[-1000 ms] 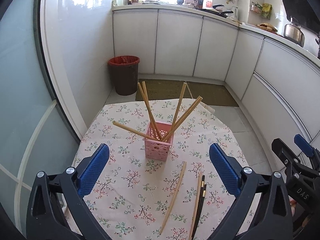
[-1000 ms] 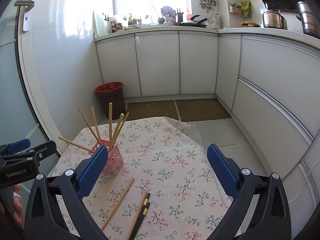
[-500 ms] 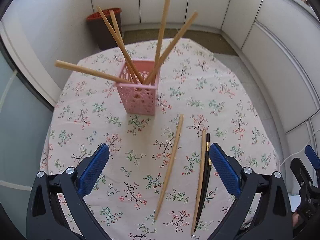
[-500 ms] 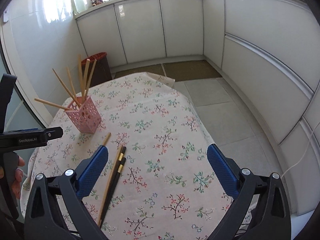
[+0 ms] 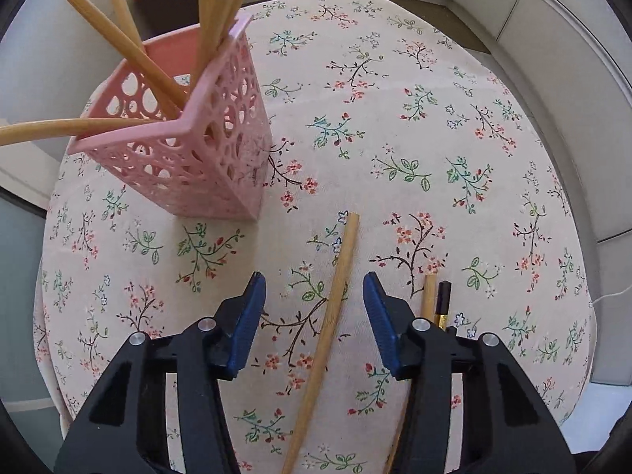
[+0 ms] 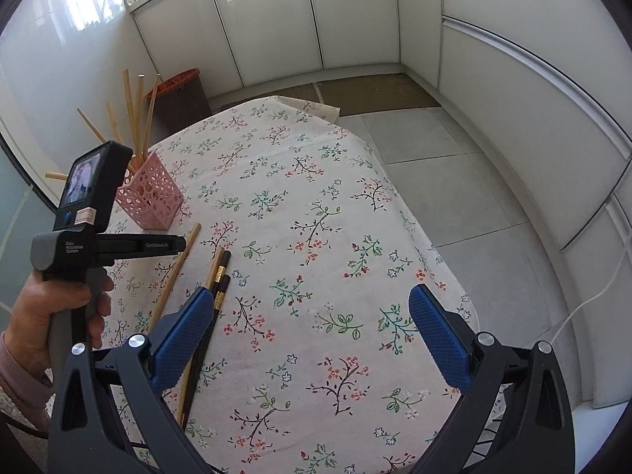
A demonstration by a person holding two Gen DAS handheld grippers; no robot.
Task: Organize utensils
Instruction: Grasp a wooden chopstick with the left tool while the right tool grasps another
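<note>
A pink perforated holder [image 5: 205,158] with several wooden chopsticks in it stands at the table's far left, also visible as the pink holder [image 6: 152,197] in the right wrist view. A loose wooden chopstick [image 5: 328,324] lies on the floral cloth between the blue pads of my left gripper [image 5: 314,280]. The jaws are closing and the pads stand clear of the stick. Just right of it lie another wooden chopstick [image 5: 428,296] and a black one [image 5: 443,300]. My right gripper [image 6: 310,296] hangs open over bare cloth, its left pad above the black chopsticks [image 6: 221,272].
The round table carries a floral cloth [image 6: 316,181] whose edge drops to a tiled floor on the right. A hand [image 6: 47,316] holds the left gripper [image 6: 173,244] at the left. A brown bin [image 6: 177,94] stands behind the table by white cabinets.
My left gripper has dropped close to the cloth, tipped downward, and its jaws have narrowed around the loose wooden chopstick. The right gripper has sunk a little and tilted down.
</note>
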